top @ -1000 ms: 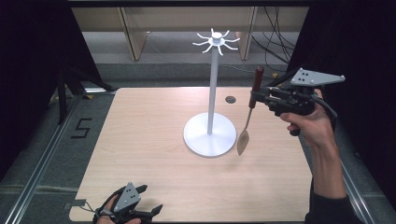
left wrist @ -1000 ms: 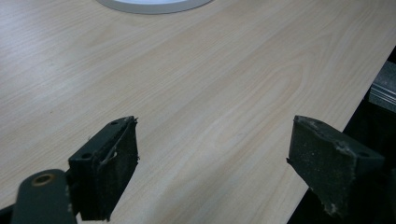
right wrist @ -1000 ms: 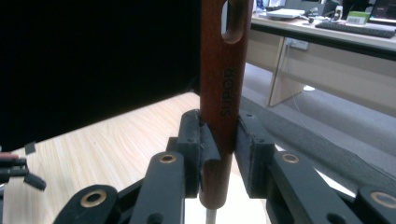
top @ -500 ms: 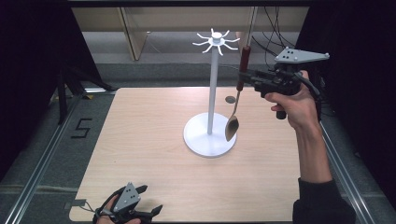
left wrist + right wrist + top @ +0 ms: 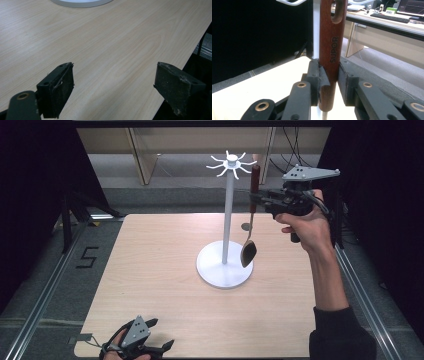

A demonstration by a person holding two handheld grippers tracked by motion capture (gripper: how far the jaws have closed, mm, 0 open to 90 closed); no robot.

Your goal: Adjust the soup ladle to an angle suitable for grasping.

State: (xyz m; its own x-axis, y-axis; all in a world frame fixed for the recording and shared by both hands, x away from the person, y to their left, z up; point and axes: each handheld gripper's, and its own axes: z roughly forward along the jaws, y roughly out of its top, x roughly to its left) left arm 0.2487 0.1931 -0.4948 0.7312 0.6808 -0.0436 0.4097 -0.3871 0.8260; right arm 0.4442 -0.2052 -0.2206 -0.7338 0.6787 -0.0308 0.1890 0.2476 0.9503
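Rising and drifting left since the earlier frames, the right gripper [image 5: 261,197] is now carrying the spoon [image 5: 249,227] up beside the white rack [image 5: 228,220], so the handle's top is reaching the level of the rack's hooks [image 5: 231,163]. Its jaws are clamping the reddish wooden handle [image 5: 332,50] from both sides, with the spoon hanging upright, bowl down, above the right edge of the rack's round base [image 5: 223,266].

Lifting and bringing the spoon to the rack is looking done; what is left, as I judge it, is threading the hanging hole [image 5: 338,11] at the handle's top over 1 hook and letting go. That hole is sitting just beside the hook tips, not yet on any.

Near the left front edge of the table [image 5: 150,270], the left gripper [image 5: 150,340] is idling low, its 2 jaws standing wide apart with nothing between them.

Printed down the handle in dark capitals is "SUPOR". On the floor to the far left, a marking is reading "5" [image 5: 87,256].
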